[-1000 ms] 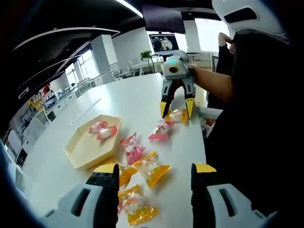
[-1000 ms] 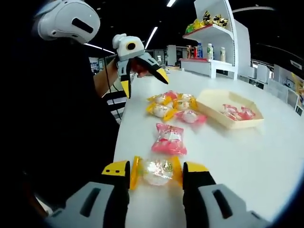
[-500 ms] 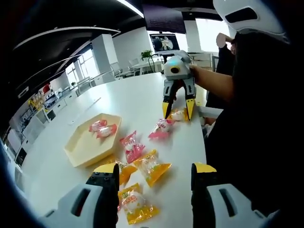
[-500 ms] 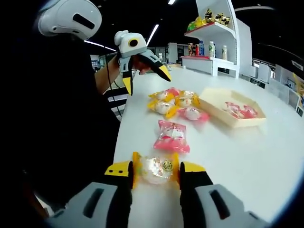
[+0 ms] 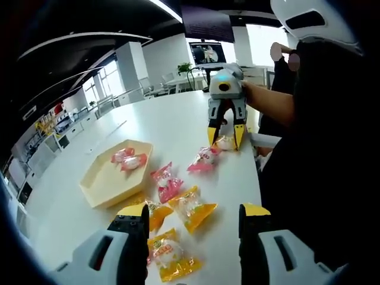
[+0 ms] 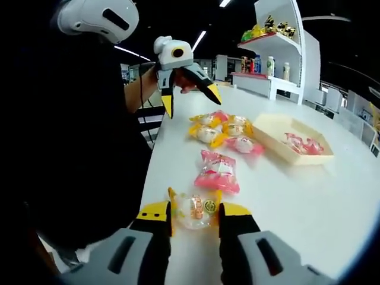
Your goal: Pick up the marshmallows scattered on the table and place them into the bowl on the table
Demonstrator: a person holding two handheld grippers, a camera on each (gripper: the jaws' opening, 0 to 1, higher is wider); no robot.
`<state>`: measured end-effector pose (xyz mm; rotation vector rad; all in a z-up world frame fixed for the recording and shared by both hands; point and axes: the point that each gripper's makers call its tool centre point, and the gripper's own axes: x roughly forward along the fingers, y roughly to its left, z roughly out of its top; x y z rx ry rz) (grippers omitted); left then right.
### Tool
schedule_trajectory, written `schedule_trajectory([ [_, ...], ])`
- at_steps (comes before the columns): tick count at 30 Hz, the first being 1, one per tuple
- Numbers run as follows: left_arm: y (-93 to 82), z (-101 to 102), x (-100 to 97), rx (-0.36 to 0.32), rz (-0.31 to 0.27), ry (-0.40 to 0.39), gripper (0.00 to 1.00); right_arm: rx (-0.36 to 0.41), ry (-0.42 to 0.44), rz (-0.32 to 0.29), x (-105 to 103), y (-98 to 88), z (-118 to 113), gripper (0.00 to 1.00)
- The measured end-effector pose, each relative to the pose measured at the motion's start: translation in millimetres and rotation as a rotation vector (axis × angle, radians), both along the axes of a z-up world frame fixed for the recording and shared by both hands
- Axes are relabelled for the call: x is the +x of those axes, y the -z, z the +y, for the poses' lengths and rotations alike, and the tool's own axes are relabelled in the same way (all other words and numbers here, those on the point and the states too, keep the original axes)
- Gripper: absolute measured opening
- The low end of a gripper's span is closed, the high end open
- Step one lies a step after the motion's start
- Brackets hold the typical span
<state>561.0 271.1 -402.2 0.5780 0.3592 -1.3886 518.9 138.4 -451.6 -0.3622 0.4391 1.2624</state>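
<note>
The right claw (image 6: 194, 212) pinches a yellow-wrapped marshmallow (image 6: 193, 209) low over the white bench (image 6: 309, 196). Beyond it lie a pink-wrapped marshmallow (image 6: 218, 172), then the bowl (image 6: 295, 140). The left claw (image 5: 193, 218) gapes wide above a yellow packet (image 5: 193, 208).

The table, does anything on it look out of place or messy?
Yes. Wrapped marshmallows lie loose on the table instead of in the bowl, which holds only a few. The right hand-held gripper is closed on a yellow-wrapped one.
</note>
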Motion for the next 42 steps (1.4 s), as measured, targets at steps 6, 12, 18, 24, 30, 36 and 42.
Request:
schedule_trajectory([
  [6, 2.3, -1.1, 0.3, 0.001, 0.005, 0.007, 0.61, 0.012, -0.003, -0.008, 0.1, -0.3, -0.1, 0.31],
  [12, -1.3, -6.3, 3.8, -0.014, 0.002, 0.015, 0.61, 0.003, -0.009, -0.012, 0.3, -0.1, 0.4, 0.31],
  [18, 2.8, -6.3, 3.2, -0.008, 0.008, 0.021, 0.61, -0.012, -0.003, -0.019, -0.3, -0.4, 1.3, 0.3],
  [24, 2.7, -6.3, 4.2, -0.012, 0.008, 0.02, 0.61, -0.006, 0.021, 0.023, 0.8, -0.8, 2.4, 0.31],
  [30, 3.2, -2.7, 4.1, 0.004, 0.002, 0.018, 0.61, 0.009, 0.021, 0.026, -1.1, -1.1, 4.1, 0.31],
  [36, 2.1, -2.9, 3.4, 0.003, 0.0, 0.02, 0.61, 0.012, 0.013, 0.028, -3.3, -2.3, 4.9, 0.31],
  [42, 3.0, -3.8, 4.7, 0.005, 0.0, 0.023, 0.61, 0.013, 0.033, 0.018, -0.3, -6.7, -2.2, 0.31],
])
